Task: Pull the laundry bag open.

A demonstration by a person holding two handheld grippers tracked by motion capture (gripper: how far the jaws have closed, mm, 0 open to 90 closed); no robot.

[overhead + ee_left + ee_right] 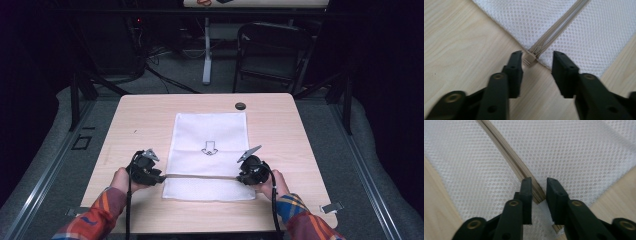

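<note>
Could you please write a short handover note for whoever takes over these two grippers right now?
Left gripper: jaws open, the zipper pull lies between them, untouched.
Right gripper: jaws slightly open, astride the zipper at the bag's other edge, not pinching it.
The white mesh laundry bag lies flat on the wooden table, zipper across its near end.
Done: zipper appears fully closed, both grips let go.
Left: probably only lifting both grippers away.

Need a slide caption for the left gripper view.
Open left tool straddling the beige zipper pull at the white mesh bag's edge.
</note>
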